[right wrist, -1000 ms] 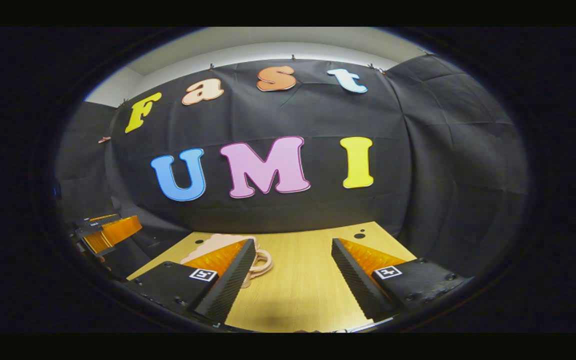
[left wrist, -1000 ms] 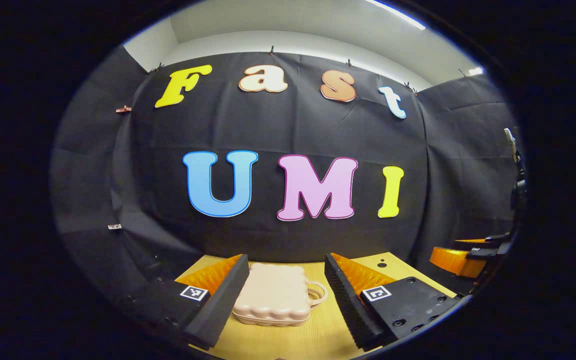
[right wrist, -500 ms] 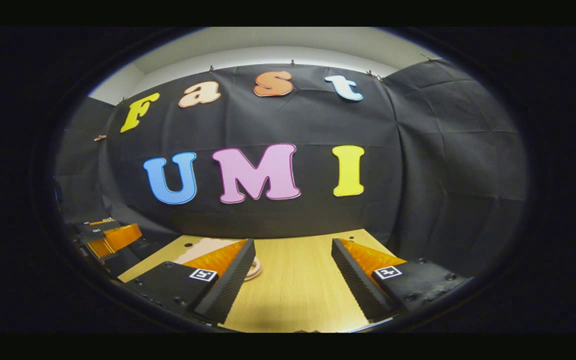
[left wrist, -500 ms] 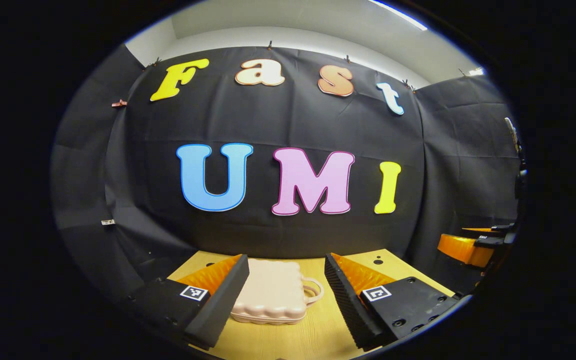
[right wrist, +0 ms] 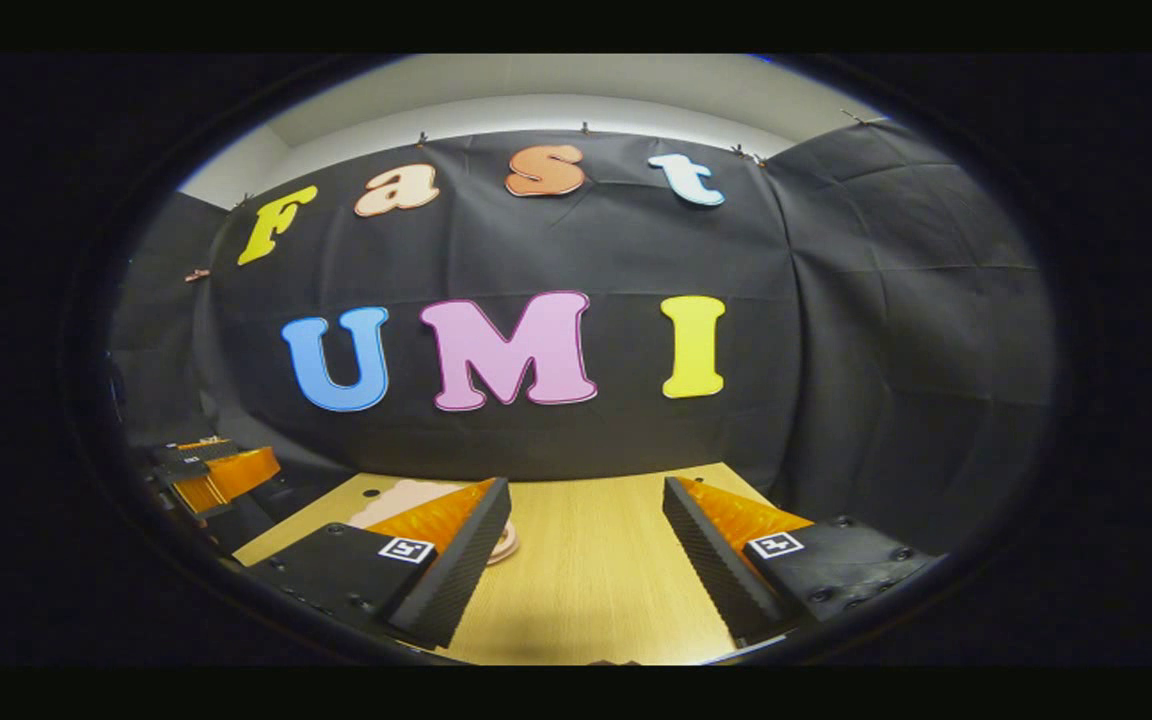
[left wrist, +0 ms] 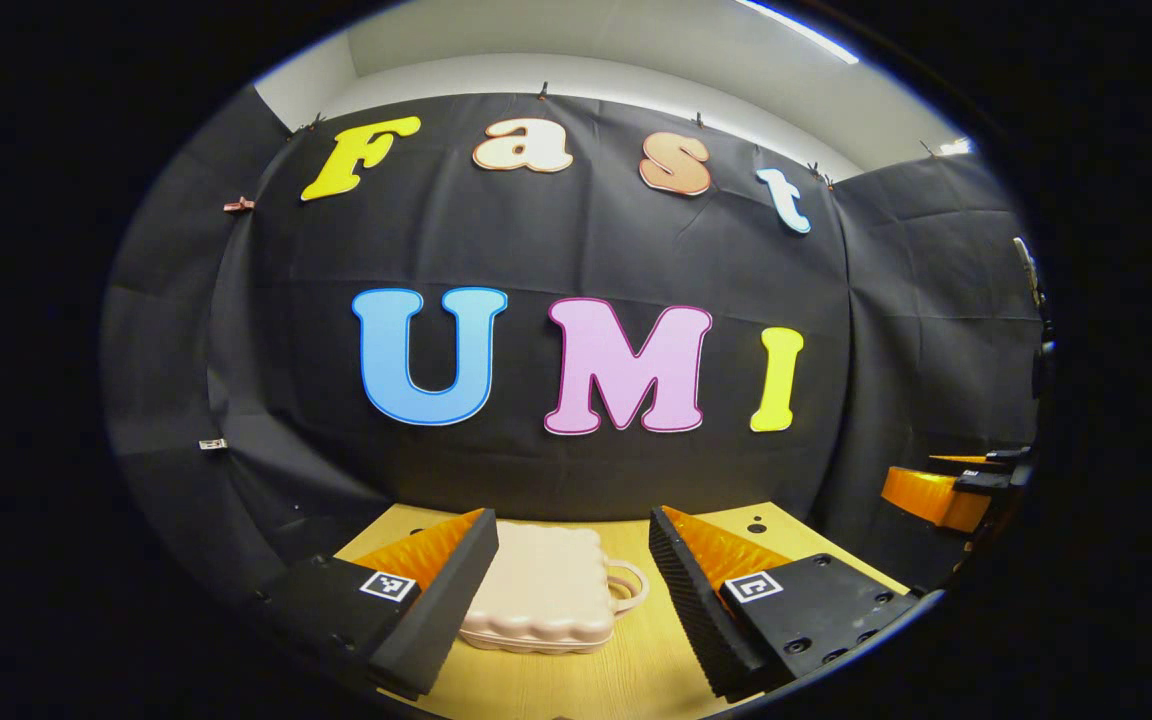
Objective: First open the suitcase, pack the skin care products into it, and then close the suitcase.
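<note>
In the left gripper view, the left hand-held gripper [left wrist: 573, 590] hangs above the wooden table [left wrist: 636, 680] with its fingers spread wide, holding nothing. A small pink suitcase [left wrist: 536, 590] lies flat and closed on the table between and beyond them, its handle [left wrist: 626, 585] toward the right finger. The right hand-held gripper [right wrist: 586, 565] is likewise spread apart and empty over bare table. In the right gripper view, the suitcase [right wrist: 406, 495] peeks out behind its left finger, and the left hand-held gripper shows at the far left edge.
</note>
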The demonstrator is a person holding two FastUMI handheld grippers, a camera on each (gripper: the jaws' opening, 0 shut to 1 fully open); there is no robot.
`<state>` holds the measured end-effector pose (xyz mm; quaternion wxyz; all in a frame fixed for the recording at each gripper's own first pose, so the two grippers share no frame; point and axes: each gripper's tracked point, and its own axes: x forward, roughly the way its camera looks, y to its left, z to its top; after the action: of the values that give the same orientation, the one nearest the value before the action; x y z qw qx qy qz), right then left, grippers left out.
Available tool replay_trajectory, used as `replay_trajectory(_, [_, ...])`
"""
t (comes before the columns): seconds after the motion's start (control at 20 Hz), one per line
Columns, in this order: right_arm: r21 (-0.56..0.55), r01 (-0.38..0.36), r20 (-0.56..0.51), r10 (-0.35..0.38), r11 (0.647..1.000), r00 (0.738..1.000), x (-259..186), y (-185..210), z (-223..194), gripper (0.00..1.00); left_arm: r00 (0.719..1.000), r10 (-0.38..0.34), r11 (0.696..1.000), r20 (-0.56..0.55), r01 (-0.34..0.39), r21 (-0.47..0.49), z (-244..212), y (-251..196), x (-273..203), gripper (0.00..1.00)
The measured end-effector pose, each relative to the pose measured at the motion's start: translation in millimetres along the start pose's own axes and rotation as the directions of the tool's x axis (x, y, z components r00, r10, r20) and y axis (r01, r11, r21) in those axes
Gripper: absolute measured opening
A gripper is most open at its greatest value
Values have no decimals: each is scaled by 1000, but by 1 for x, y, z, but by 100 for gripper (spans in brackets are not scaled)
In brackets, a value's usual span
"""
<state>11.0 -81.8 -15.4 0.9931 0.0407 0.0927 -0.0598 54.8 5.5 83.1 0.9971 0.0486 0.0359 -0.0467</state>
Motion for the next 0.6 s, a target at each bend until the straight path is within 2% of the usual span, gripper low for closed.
replay_trajectory(0.6, [-18,3,-3,-3,1000,1000,4,5,-3,97,1000,17,1000,-15,-17,-16,-8,10,8,96])
